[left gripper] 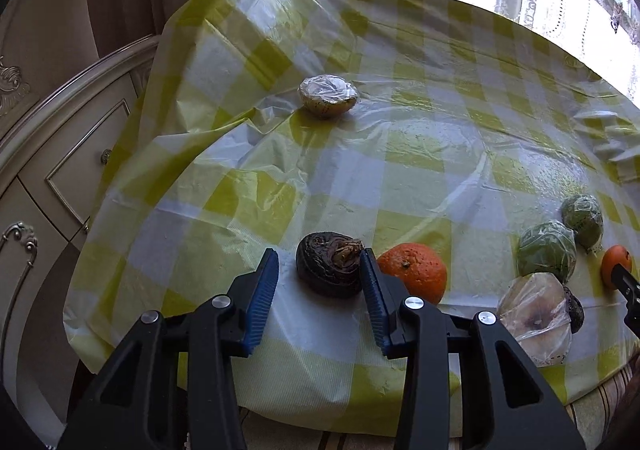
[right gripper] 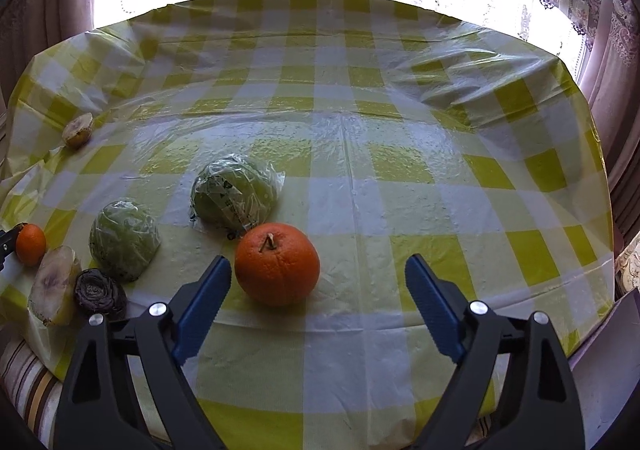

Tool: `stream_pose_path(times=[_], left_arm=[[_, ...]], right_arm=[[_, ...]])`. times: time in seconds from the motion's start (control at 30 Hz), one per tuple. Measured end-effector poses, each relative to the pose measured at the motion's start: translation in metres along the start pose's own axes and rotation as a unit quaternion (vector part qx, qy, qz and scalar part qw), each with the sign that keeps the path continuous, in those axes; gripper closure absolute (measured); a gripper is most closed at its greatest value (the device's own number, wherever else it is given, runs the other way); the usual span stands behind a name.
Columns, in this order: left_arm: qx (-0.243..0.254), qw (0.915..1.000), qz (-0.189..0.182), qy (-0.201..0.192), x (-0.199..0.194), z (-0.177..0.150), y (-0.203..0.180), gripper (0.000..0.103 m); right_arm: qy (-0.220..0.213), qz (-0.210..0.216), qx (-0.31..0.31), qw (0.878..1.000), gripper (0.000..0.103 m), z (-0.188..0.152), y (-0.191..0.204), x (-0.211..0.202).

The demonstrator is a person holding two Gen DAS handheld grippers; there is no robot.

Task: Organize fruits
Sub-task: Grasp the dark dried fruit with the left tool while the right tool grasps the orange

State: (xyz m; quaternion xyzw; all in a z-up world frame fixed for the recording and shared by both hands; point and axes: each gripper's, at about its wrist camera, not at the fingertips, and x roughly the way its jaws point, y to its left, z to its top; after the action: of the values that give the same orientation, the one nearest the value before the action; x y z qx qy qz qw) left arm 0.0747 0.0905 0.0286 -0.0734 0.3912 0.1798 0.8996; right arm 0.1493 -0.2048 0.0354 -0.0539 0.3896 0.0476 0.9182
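Checked yellow tablecloth, bright window behind. Left gripper narrowed around shrivelled dark fruit — pads not visibly pressing. Right gripper wide, large orange at 11 o'clock. Risk: off-centre closure rolls orange away.

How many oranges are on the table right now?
2. One round orange sits between the right gripper's open fingers; a smaller orange lies right of the left gripper.

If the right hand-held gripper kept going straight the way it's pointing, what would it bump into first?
Probably the large orange. It sits just ahead of the right hand-held gripper, between the open jaws and nearer the left finger. Depth is hard to judge, so it might meet the checked tablecloth first.
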Motion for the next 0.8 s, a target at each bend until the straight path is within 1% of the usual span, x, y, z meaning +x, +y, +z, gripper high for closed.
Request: stream_pose_path(times=[0.07,0.23,0.3,0.33,0.37,0.43,0.47,0.57,0.63,0.7,0.8], left_arm=[[0.002,1.0,0.001,-0.002,0.0,-0.001,-0.001,0.064],[0.021,0.9998,0.002,0.003,0.002,-0.002,-0.007,0.065],[0.019,0.9998,-0.001,0.004,0.003,-0.001,-0.006,0.065],[0.018,0.9998,-0.003,0.005,0.003,-0.001,-0.005,0.065],[0.02,0.9998,-0.005,0.005,0.004,-0.001,-0.005,0.065],[0.021,0.9997,-0.01,0.006,0.004,-0.001,-0.004,0.065],[0.023,0.9997,-0.011,0.007,0.005,-0.001,-0.003,0.065],[0.042,0.999,-0.009,0.009,0.004,-0.002,-0.003,0.065],[0.077,0.9969,-0.001,0.014,0.004,-0.005,-0.01,0.064],[0.107,0.994,0.005,0.02,0.006,-0.008,-0.017,0.067],[0.105,0.9943,0.0,0.017,0.007,-0.007,-0.015,0.067]], right_arm=[[0.002,0.0,-0.001,1.0,0.017,0.0,0.002,0.002],[0.009,0.001,-0.011,1.0,0.024,0.001,0.007,0.01],[0.012,0.004,-0.016,1.0,0.031,0.001,0.009,0.013],[0.013,0.005,-0.018,1.0,0.033,0.001,0.01,0.013],[0.014,0.006,-0.021,1.0,0.036,0.001,0.011,0.014],[0.013,0.016,-0.029,0.999,0.048,0.001,0.015,0.013],[0.012,0.017,-0.033,0.999,0.058,0.001,0.016,0.012],[0.01,0.018,-0.03,0.999,0.059,0.0,0.014,0.011],[0.01,0.02,-0.027,0.999,0.059,-0.001,0.013,0.011],[0.009,0.019,-0.028,0.999,0.059,-0.001,0.012,0.011],[0.009,0.02,-0.027,0.999,0.059,-0.002,0.012,0.011]])
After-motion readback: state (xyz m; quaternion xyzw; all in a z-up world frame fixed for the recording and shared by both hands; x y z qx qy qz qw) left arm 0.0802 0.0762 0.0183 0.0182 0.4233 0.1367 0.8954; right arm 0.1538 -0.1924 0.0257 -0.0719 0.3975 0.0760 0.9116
